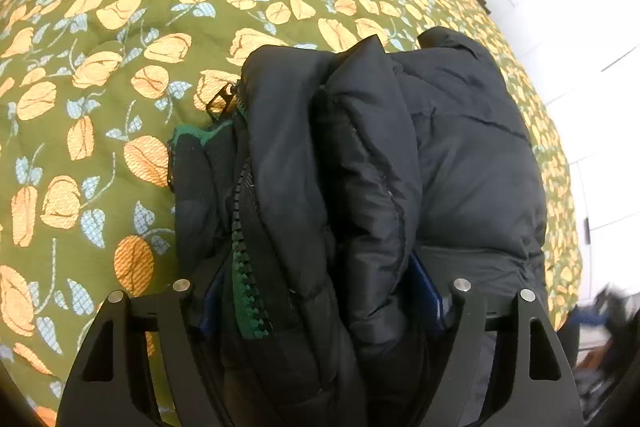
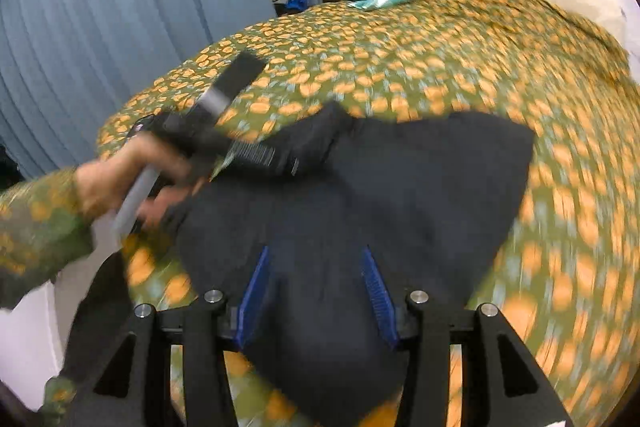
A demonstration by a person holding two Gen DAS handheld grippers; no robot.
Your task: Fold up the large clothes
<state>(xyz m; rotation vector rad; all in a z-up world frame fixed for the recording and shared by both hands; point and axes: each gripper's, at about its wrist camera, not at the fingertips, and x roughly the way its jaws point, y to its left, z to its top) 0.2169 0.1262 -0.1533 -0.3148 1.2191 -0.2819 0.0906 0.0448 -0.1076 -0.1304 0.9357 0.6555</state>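
Your left gripper (image 1: 320,291) is clamped on bunched black jacket (image 1: 460,155); right gripper (image 2: 316,291) pinches its fabric too, over floral bedspread (image 1: 120,67). No containers visible.

The left gripper (image 1: 320,291) clamps a thick bunch of the black jacket (image 1: 460,155). The right gripper (image 2: 316,291), blurred, straddles the jacket's fabric; whether it grips is unclear.

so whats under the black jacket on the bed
The black jacket lies on the green bedspread with orange flowers, which shows all around it. Whatever is directly beneath the jacket is covered and cannot be seen.
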